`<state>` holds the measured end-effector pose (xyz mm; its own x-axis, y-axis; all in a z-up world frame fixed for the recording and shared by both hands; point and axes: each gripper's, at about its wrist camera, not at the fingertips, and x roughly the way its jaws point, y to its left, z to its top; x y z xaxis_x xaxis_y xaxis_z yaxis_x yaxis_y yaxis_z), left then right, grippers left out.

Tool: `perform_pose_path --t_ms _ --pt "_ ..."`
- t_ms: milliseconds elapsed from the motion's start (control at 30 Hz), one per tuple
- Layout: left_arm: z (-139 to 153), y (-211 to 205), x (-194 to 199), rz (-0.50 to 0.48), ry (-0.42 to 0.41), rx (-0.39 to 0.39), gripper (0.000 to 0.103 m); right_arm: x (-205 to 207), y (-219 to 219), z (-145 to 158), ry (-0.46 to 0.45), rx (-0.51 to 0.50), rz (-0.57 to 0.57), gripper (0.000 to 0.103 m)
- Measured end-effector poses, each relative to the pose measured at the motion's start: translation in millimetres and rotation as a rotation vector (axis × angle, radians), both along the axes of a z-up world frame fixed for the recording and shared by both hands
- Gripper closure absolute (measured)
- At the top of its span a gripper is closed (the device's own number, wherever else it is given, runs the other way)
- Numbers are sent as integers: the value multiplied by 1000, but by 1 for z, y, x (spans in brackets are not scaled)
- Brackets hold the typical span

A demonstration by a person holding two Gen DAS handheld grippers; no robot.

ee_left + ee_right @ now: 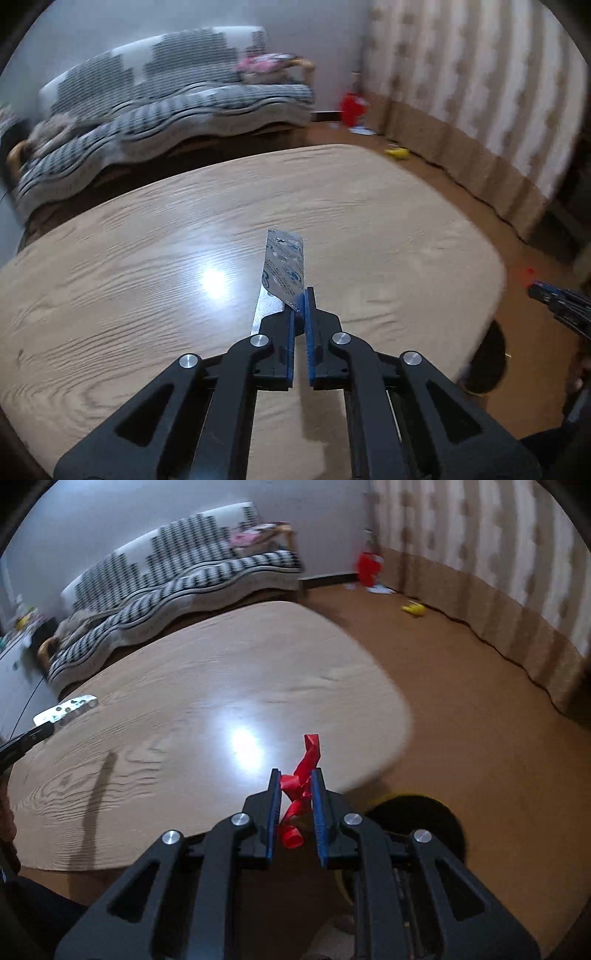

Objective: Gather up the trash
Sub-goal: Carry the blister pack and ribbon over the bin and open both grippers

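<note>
Trash is in transit above the pale wooden tabletop (pixel 147 258) — left gripper (pixel 300 306) fingers pinching a silver foil blister strip (pixel 282 264), right gripper (pixel 295 788) fingers clasping a curled red ribbon (pixel 301 775) — next, likely release into the dark round bin (pixel 424 819).

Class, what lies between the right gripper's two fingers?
A curled red ribbon, pinched between the right gripper fingers above the table edge, shown in the right wrist view.

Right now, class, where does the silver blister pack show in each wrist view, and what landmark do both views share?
Left wrist view: blister pack at centre, clamped in the left gripper.
Right wrist view: blister pack at far left edge, above the table.
Shared landmark: the striped sofa.
</note>
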<state>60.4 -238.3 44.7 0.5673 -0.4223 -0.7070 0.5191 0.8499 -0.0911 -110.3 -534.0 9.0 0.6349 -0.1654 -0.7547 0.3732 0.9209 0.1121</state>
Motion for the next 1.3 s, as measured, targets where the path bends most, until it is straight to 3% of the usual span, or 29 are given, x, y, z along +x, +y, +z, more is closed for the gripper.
perform_pose_path --t_ms 300,500,667,833,1300 --pt "-18 -182 -88 -350 62 -16 99 -60 -99 -43 133 112 -205 86" --pt "-53 -244 -132 -500 113 -2 99 -72 -133 -68 181 184 -259 86" --pt "-76 -276 -146 -570 142 20 99 -68 -149 -81 207 210 -283 85" --pt "-98 -299 -137 -577 180 47 99 -56 -151 -86 216 223 -290 85" --pt "-122 -322 -130 -620 238 53 99 -54 -152 -85 210 227 -307 84"
